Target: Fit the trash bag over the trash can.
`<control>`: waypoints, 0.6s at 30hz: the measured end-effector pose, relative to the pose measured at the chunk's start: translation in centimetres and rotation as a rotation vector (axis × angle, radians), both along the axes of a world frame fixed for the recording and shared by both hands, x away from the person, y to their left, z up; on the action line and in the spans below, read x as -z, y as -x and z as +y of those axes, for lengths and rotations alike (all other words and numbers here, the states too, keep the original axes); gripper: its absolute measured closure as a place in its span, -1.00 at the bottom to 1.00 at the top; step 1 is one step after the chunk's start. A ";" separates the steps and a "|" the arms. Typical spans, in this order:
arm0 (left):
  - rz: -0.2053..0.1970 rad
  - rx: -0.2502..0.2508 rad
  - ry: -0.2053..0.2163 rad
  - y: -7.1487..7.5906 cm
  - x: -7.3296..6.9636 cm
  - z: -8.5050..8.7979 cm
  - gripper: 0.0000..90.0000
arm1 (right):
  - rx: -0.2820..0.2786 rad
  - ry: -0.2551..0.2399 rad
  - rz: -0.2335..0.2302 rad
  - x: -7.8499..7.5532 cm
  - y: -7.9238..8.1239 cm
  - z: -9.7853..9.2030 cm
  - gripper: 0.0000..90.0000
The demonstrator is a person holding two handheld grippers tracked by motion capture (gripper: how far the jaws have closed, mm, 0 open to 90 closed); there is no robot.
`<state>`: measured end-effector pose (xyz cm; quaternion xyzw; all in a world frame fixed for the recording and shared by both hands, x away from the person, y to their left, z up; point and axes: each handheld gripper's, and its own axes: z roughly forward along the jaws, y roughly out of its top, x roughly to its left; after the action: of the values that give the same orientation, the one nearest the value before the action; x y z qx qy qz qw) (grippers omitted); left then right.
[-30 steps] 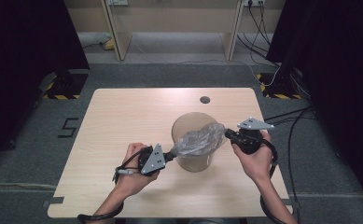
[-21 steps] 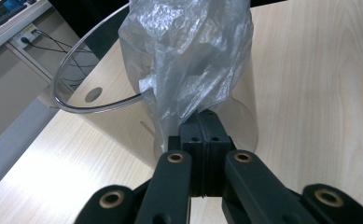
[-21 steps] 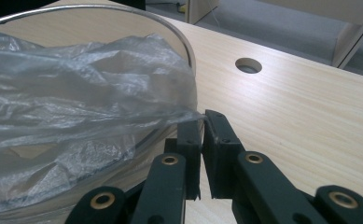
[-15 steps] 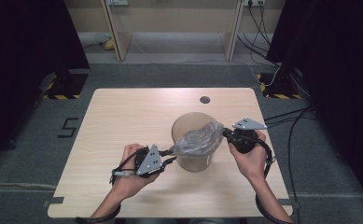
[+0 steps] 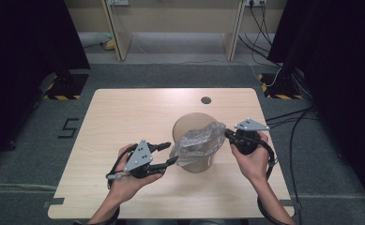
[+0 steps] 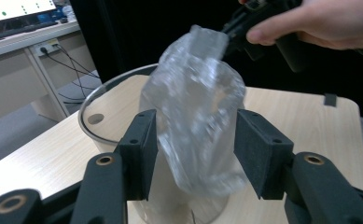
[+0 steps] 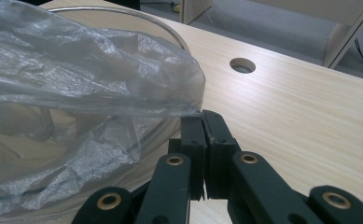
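A round, translucent bin [image 5: 189, 123] stands on the wooden table [image 5: 124, 112], right of the middle. A crumpled clear plastic bag [image 5: 200, 140] hangs over its front rim. My right gripper [image 5: 227, 134] is shut on the bag's right edge; in the right gripper view the jaws [image 7: 201, 122] pinch the film [image 7: 76, 88] beside the bin's rim [image 7: 123, 11]. My left gripper [image 5: 172, 153] sits at the bag's left side. Its jaws have just been opening and now stand apart [image 6: 195, 140], with the bag [image 6: 198, 84] loose between them.
A round cable hole [image 5: 206, 100] lies in the table behind the bin. The table's left half is bare wood. Cables [image 5: 288, 117] trail over the floor at the right, and desk legs [image 5: 114, 33] stand beyond the far edge.
My left gripper's jaws have opened and let go of the bag's left side. The right gripper still holds the bag's right edge in the same place.
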<state>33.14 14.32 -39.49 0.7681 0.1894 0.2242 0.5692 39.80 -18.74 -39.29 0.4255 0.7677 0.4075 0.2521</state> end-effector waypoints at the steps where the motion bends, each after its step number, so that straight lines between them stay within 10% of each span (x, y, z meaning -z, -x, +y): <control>1: 0.014 -0.006 0.012 -0.3 0.0 -0.2 0.16 | -0.001 0.001 -0.001 0.0 0.0 0.0 0.97; 7: 0.002 -0.055 -0.043 -2.0 0.4 -0.2 0.86 | 0.003 -0.002 0.004 0.2 -0.1 0.0 0.97; 18: -0.044 -0.130 -0.070 -5.5 0.7 0.3 1.00 | -0.006 -0.006 0.005 0.7 0.7 0.0 0.97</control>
<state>38.62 14.63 -40.22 0.7686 0.2184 0.2837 0.5302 39.15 -18.78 -39.99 0.4248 0.7684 0.4095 0.2478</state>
